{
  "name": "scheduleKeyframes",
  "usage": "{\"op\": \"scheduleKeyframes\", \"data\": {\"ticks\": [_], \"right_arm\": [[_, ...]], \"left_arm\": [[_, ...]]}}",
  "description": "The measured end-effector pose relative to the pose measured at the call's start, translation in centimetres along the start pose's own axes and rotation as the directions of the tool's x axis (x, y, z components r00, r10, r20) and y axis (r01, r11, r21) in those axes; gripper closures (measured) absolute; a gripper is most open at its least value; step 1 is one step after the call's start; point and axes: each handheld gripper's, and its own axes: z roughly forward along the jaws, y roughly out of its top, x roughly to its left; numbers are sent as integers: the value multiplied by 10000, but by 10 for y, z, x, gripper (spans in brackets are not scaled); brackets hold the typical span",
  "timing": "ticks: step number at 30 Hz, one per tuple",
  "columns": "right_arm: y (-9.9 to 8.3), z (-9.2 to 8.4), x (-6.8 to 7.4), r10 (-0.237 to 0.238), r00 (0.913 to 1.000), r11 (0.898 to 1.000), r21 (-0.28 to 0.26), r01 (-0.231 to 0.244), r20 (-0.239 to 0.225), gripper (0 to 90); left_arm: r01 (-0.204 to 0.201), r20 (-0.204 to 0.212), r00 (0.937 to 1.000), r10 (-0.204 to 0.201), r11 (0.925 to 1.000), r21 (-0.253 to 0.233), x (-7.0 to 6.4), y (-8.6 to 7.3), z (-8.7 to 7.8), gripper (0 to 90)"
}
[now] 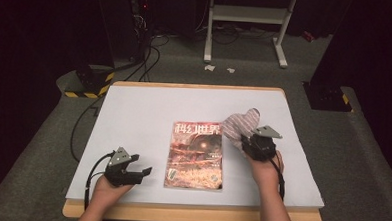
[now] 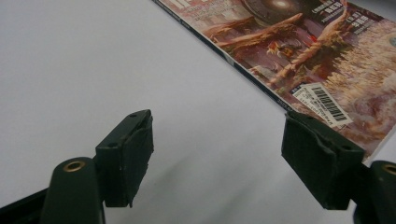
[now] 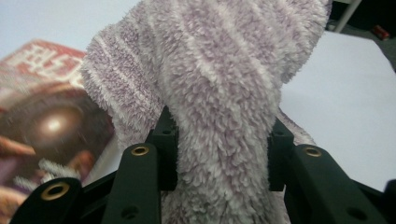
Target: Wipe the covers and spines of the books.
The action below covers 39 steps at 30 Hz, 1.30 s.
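Fuzzy lilac cloth (image 3: pixel 219 93) clenched in raised right tongs (image 1: pixel 247 139); left tongs (image 1: pixel 140 173) released, low beside magazine (image 1: pixel 196 155).

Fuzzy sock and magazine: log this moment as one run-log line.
right gripper: shut on fuzzy striped sock, at magazine's top right corner | left gripper: open, nothing between jaws, beside magazine's left edge | table cover: white

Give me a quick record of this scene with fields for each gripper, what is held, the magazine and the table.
left gripper: open, nothing between its jaws, low over the table left of the magazine
right gripper: shut on a fluffy striped cloth
cloth: pale purple and white, bunched, by the magazine's top right corner
magazine: flat, closed, cover up, mid-table
table: white sheet on top
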Motion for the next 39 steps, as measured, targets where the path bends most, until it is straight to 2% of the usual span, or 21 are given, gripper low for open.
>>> {"op": "scheduleKeyframes", "data": {"ticks": [4, 7, 9, 11, 15, 18, 22, 26, 29, 32, 36, 39], "right_arm": [[-22, -14, -12, 95, 9999, 9999, 51, -96, 139, 599], [-39, -25, -22, 409, 9990, 9991, -64, -408, 160, 599], [-48, -27, -30, 400, 9992, 9988, 282, -403, 96, 598], [-55, -31, -39, 403, 9980, 9983, 407, -423, 485, 598], [-62, -33, -53, 564, 9954, 9963, 607, -611, 770, 594], [-64, -29, -53, 491, 9959, 9946, 875, -557, 755, 581], [-73, -15, -49, 360, 9961, 9874, 1505, -478, 803, 548], [-72, -14, -48, 385, 9955, 9877, 1477, -512, 871, 517], [-71, -15, -48, 492, 9951, 9883, 1400, -610, 862, 447], [-68, -17, -49, 749, 9948, 9906, 1094, -821, 684, 386], [-63, -22, -45, 684, 9950, 9941, 788, -741, 725, 339], [-58, -28, -43, 646, 9948, 9965, 487, -686, 786, 319]], "left_arm": [[-36, -25, 10000, 36, 10000, 0, -6, 0, -1, 253], [-95, -43, 9999, 95, 9999, 75, -9, 1, 1, 253], [-130, 52, 9999, 129, 9999, 100, -13, 2, 3, 253], [-334, 24, 9994, 333, 9992, 232, -17, 3, 6, 253], [-421, 30, 9991, 421, 9988, 251, -20, 4, 9, 250], [-437, 98, 9990, 434, 9988, 241, -22, 4, 9, 250], [-456, 122, 9989, 454, 9988, 154, -22, 5, 8, 247], [-462, 132, 9988, 461, 9989, 84, -21, 5, 8, 248], [-430, 101, 9990, 429, 9991, 41, -21, 5, 8, 248], [-466, 62, 9989, 466, 9989, 30, -21, 5, 7, 248], [-339, 127, 9993, 339, 9994, -19, -21, 6, 7, 248], [-510, 21, 9987, 510, 9987, 19, -24, 6, 8, 265]]}}
